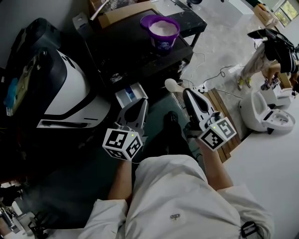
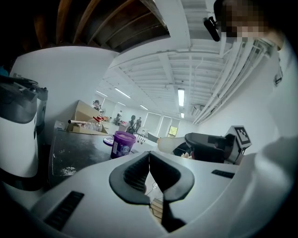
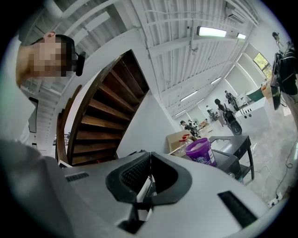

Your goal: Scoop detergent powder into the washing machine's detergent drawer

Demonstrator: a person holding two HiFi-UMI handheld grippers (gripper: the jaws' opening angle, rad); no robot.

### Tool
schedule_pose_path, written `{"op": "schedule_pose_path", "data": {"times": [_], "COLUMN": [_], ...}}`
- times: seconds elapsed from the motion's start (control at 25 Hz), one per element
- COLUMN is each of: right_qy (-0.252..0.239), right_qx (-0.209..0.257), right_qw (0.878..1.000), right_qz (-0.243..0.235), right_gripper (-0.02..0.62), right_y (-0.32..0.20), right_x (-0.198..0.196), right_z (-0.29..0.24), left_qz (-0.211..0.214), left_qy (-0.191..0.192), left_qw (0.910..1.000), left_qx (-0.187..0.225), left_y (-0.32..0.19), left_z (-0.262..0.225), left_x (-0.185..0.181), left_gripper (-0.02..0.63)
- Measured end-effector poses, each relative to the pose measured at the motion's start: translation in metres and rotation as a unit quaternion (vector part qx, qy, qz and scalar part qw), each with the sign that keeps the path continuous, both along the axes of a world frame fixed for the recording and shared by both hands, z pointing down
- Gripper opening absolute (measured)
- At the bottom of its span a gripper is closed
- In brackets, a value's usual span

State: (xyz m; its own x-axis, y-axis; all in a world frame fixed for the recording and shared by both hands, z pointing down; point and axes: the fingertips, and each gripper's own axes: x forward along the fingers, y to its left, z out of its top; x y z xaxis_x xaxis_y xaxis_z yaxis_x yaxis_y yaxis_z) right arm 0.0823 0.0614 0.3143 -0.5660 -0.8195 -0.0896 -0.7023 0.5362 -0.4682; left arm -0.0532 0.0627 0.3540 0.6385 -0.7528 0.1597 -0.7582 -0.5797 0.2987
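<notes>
A purple tub of white detergent powder stands on a black table; it also shows as the tub and the tub. The washing machine is at the left, with its detergent drawer pulled out, white and blue inside. My left gripper hovers just right of the drawer, shut with nothing in it. My right gripper is shut on a cream scoop, whose bowl sticks out past the tips. Whether the bowl holds powder is not visible.
A cardboard box lies at the table's back. Right of me are wooden slats, floor cables and a white machine. My legs and shoe are between the grippers.
</notes>
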Motion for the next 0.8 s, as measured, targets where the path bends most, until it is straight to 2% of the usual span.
{"op": "schedule_pose_path", "data": {"times": [0.8], "right_qy": [-0.01], "right_qx": [-0.008], "right_qw": [1.0], "right_qz": [-0.023], "right_gripper": [0.009], "right_y": [-0.105], "right_x": [0.032], "right_z": [-0.003], "left_qz": [-0.002], "left_qy": [-0.009], "left_qw": [0.9999], "left_qx": [-0.012], "left_y": [-0.098], "left_z": [0.001], "left_x": [0.037], "left_gripper": [0.02]}}
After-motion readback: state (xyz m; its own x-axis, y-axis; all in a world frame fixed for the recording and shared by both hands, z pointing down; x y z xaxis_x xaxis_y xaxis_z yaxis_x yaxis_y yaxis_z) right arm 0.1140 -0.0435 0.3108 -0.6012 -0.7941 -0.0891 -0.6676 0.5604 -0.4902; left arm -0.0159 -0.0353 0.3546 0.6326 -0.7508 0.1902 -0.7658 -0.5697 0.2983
